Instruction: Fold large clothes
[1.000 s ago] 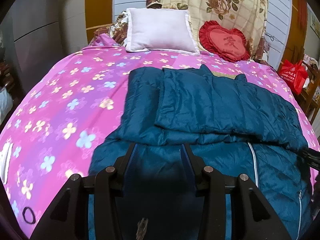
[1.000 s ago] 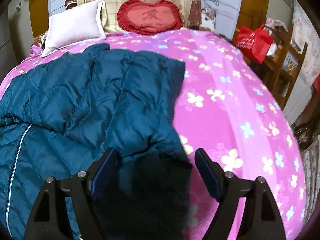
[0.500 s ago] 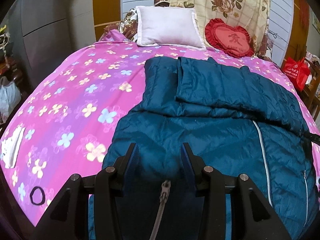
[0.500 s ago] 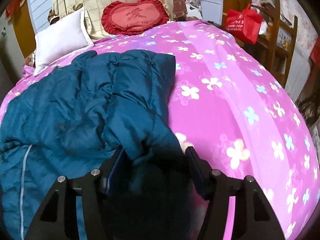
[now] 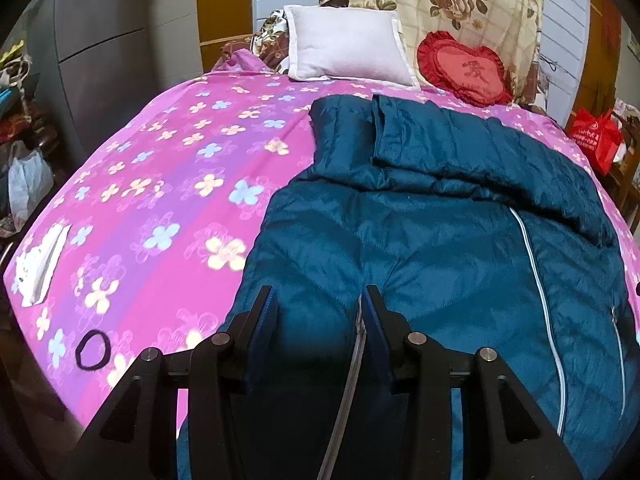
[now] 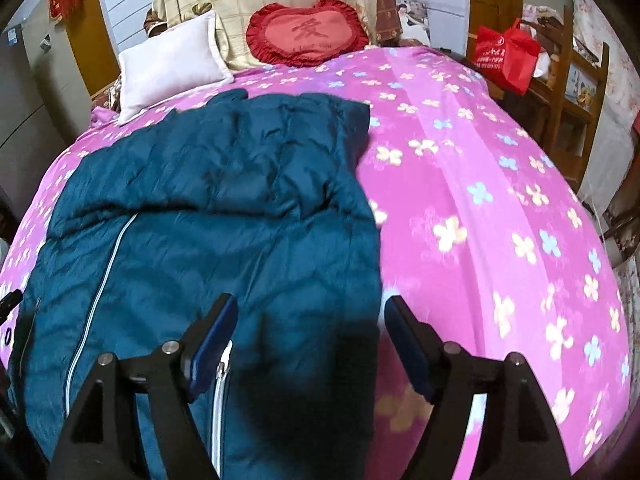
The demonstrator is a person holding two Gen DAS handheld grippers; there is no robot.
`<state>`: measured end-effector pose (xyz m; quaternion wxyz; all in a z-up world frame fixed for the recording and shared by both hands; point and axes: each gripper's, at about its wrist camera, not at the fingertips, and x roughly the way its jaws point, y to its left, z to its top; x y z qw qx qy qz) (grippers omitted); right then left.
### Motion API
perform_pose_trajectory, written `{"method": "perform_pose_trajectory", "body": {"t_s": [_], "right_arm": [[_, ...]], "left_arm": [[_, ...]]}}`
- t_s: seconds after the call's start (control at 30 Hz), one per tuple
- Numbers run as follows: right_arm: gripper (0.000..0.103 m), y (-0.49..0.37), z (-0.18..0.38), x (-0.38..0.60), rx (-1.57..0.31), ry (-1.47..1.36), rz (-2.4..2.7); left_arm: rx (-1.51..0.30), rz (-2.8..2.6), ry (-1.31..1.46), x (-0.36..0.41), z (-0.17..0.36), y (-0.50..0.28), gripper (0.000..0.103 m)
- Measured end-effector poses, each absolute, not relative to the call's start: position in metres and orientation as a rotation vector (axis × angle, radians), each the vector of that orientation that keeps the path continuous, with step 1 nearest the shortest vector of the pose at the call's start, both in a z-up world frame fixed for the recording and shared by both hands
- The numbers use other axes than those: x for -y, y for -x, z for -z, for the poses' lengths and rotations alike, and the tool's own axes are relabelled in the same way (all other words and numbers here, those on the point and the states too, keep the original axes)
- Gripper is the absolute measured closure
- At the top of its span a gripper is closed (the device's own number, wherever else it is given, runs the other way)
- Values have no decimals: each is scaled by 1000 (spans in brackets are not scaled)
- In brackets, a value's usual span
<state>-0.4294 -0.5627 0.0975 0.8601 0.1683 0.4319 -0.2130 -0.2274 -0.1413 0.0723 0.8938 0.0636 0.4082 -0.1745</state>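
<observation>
Jacket hem caught at both near corners, length running away toward the pillows

Left gripper [image 5: 318, 312] sits at the near left part of the teal padded jacket [image 5: 440, 240], its jaws partly closed with a thick bunch of the fabric and a length of pale zip tape between them; it looks clenched on that bunch. Right gripper [image 6: 308, 320] stands over the near right edge of the same jacket [image 6: 208, 208]; its jaws are opening wide, with dark fabric lying between them, and the pads do not appear to press on it. I judge that corner released or about to be.

From both grippers the jacket lies straight ahead on the pink floral bedspread [image 5: 168, 184], its long axis pointing away toward the white pillow [image 5: 348, 48] and the red heart cushion [image 5: 464, 66]. The far part is already doubled back over the body. Any next fold, I judge, would carry the near edge forward along that axis, so both hands are about equally near, each to its own side.

The left view alone shows the bare bedspread to the jacket's left, with a black hair tie [image 5: 93, 349] and a white folded item [image 5: 40, 268] near the bed's edge. The right view alone shows the jacket's right border against open bedspread, and a red bag [image 6: 506, 54] beyond the bed.
</observation>
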Motion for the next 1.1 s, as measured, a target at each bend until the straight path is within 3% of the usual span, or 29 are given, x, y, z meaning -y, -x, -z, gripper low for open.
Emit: {"method": "perform_pose_trajectory", "body": {"t_s": [1.1], "right_arm": [[21,501,-88,460,-938,-305,315]], "left_arm": [[-876,328,-165,86,-60,293,78]]}}
